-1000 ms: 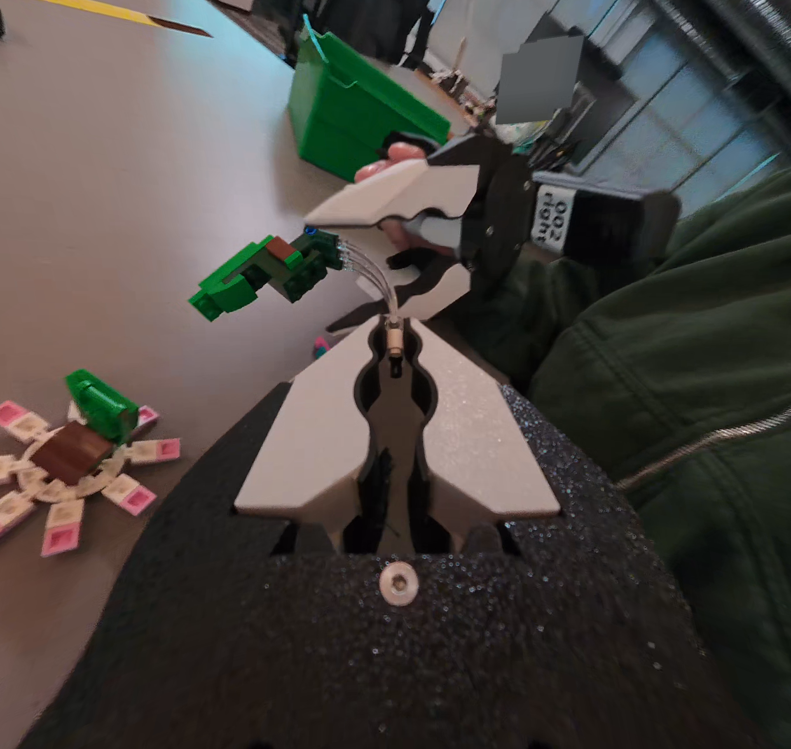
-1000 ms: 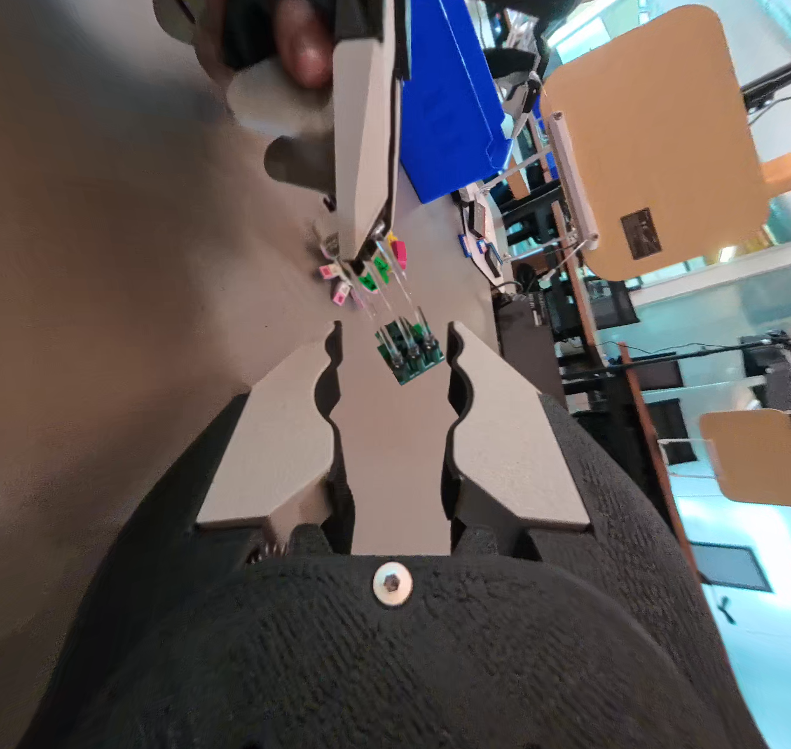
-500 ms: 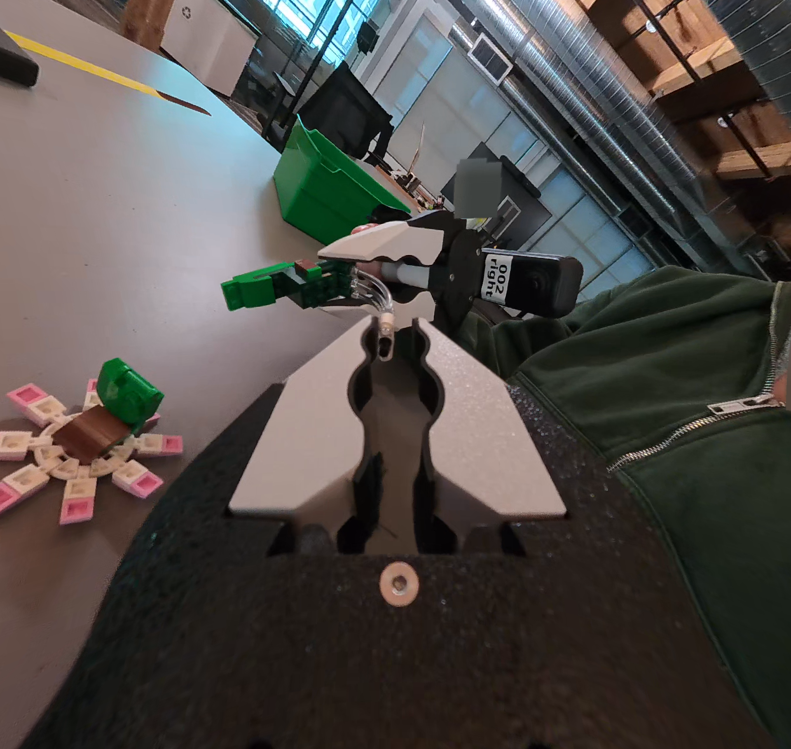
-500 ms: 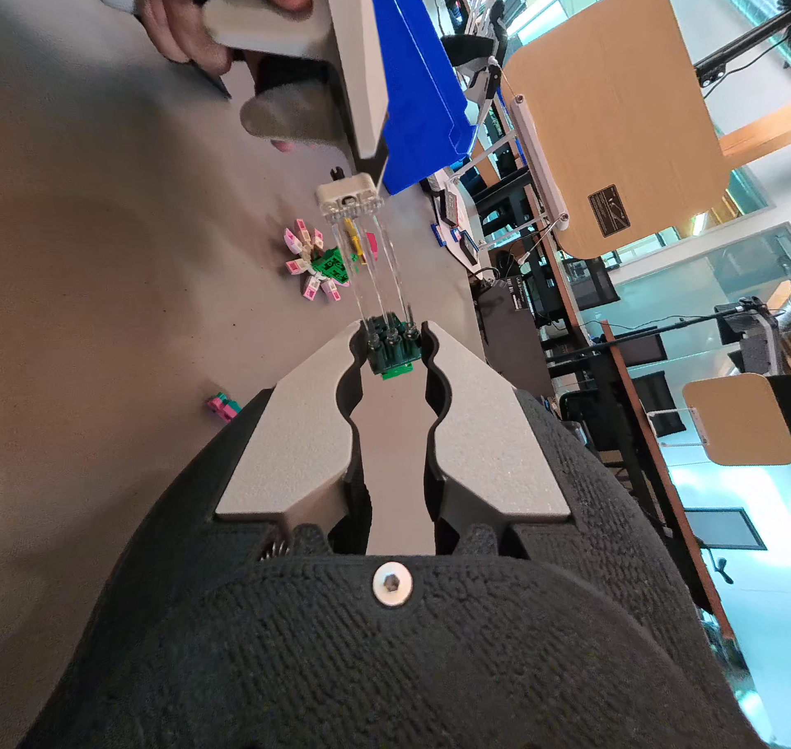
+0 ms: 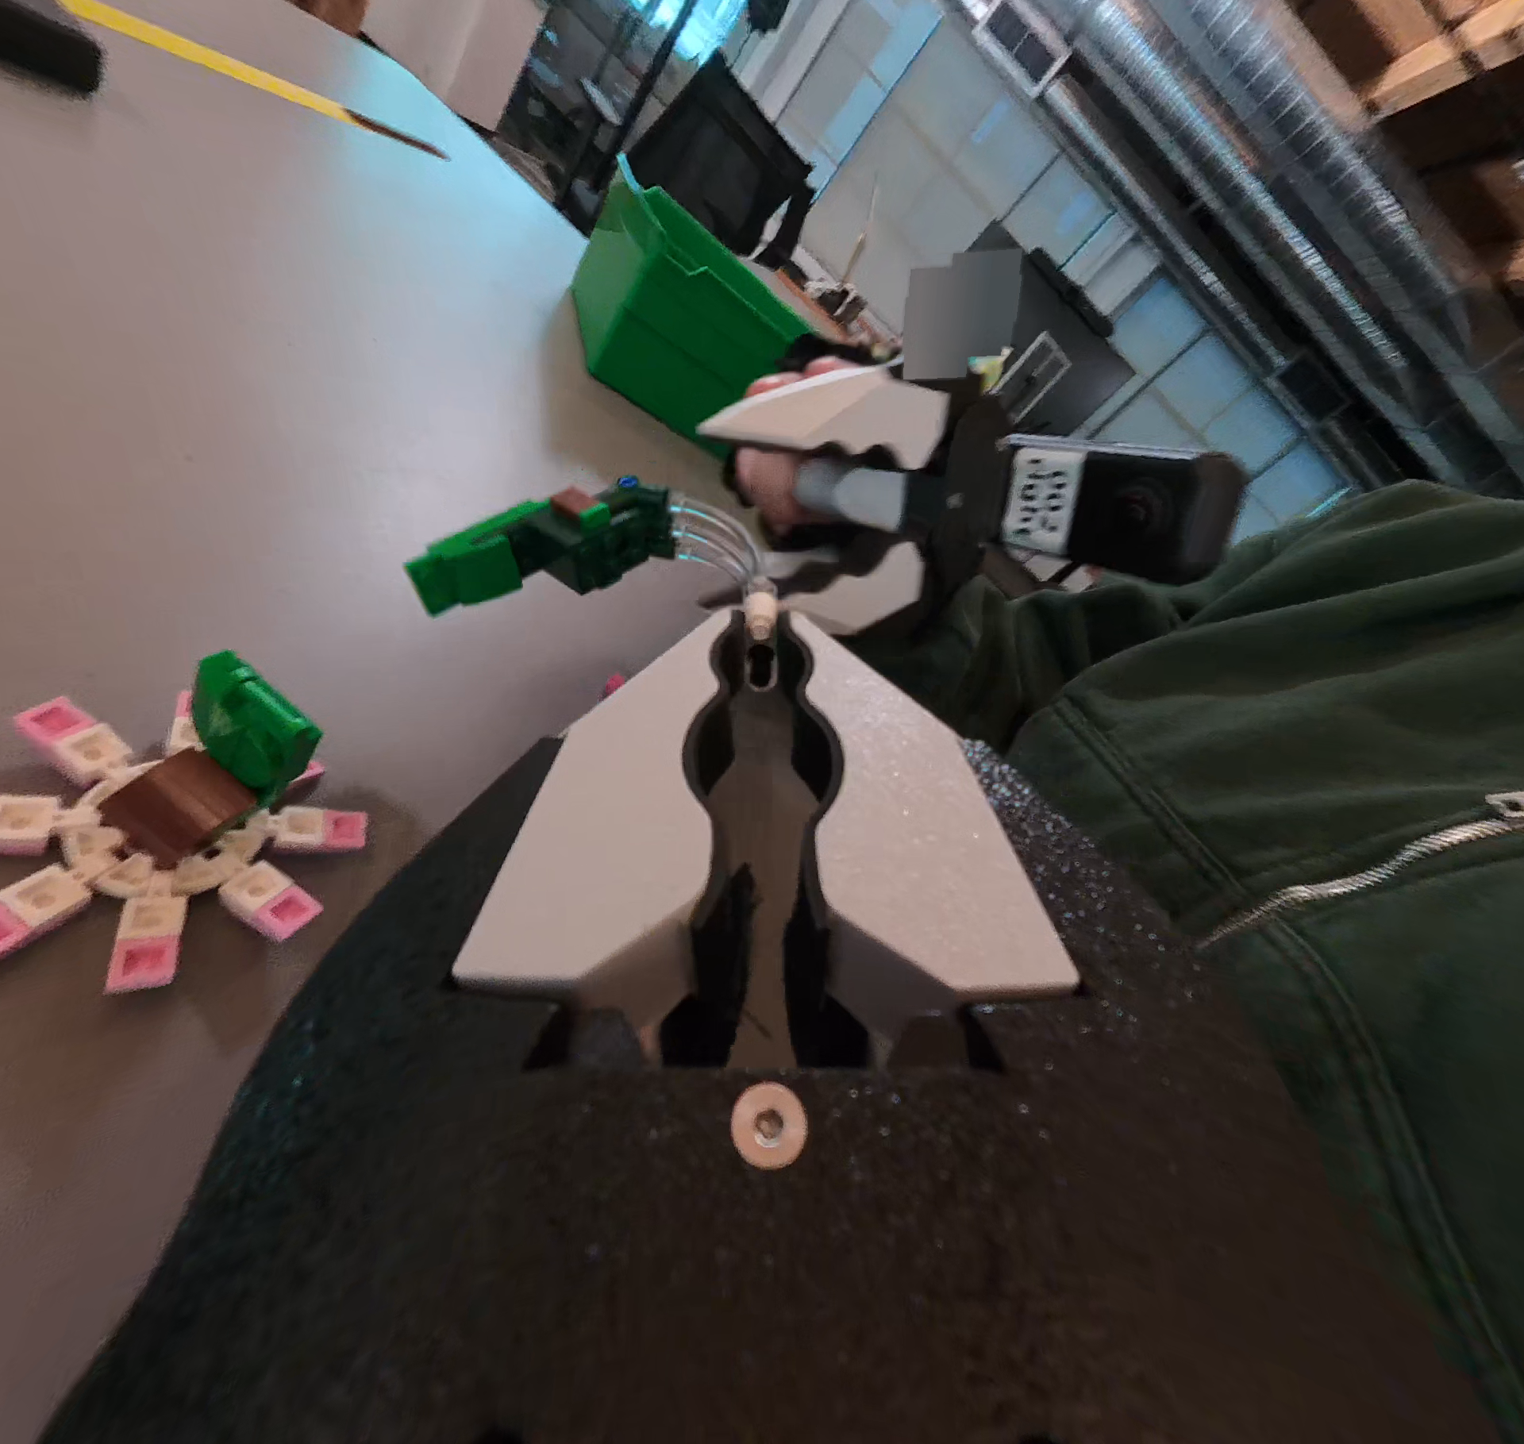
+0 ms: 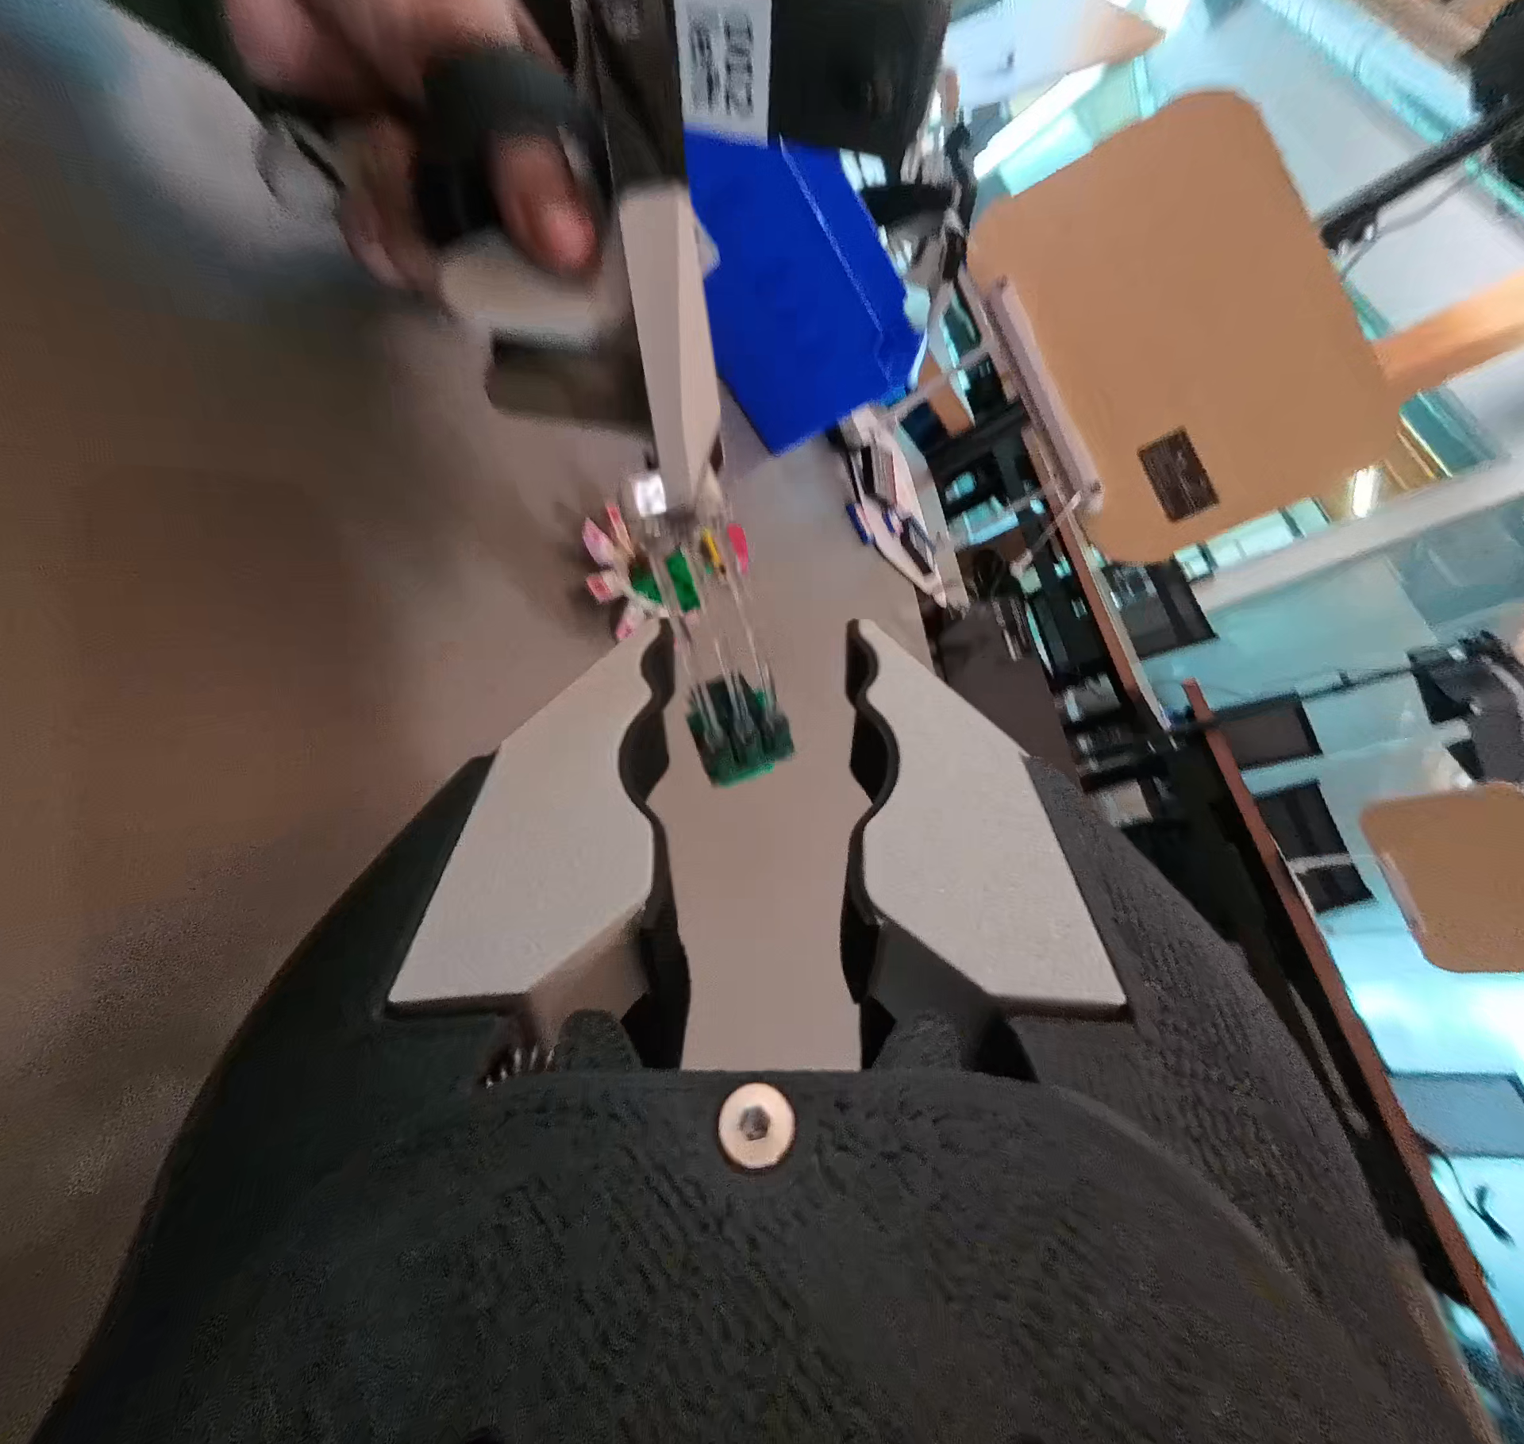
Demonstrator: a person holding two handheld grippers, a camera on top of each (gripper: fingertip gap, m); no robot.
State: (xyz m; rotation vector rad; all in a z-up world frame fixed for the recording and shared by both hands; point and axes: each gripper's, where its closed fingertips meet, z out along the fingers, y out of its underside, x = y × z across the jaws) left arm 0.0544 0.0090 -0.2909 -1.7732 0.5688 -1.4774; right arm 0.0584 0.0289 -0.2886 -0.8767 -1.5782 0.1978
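A: Left gripper [image 5: 759, 627] — state?

B: Fingers are pressed together on a small white connector [image 5: 758, 606] at the very tips. From that connector, clear curved tubes [image 5: 716, 532] are seen running to a green brick assembly [image 5: 544, 548], which is held off the table [image 5: 247, 349], out in the air beyond the tips.

A: Right gripper?

B: In its own view the right gripper [image 6: 752, 646] is spread wide. The green brick assembly [image 6: 740, 730] is seen between its fingers, touching neither. Contact with the pads cannot be confirmed; the frame is blurred.

A: Position of the right gripper relative to the assembly, from the left view?

B: The right gripper [image 5: 792, 497] is placed just beyond the assembly, on the tube side, with a hand [image 5: 767, 472] wrapped round its handle. One pale finger [image 5: 825, 413] is above the tubes, the other below and partly hidden.

A: What else is noted around the assembly?

B: A pink and white flower-shaped piece [image 5: 148, 843] is laid flat on the table, below and to the left of the assembly, well apart from it. A brown block [image 5: 177, 806] and a green rounded brick [image 5: 251, 724] are set on its middle. A green bin [image 5: 668, 316] is stood on the table behind the assembly. A dark green jacket [image 5: 1278, 745] fills the space to the right.

A: From the right view?

B: A blue bin [image 6: 792, 291] is seen beyond the left gripper [image 6: 678, 448], past the assembly.
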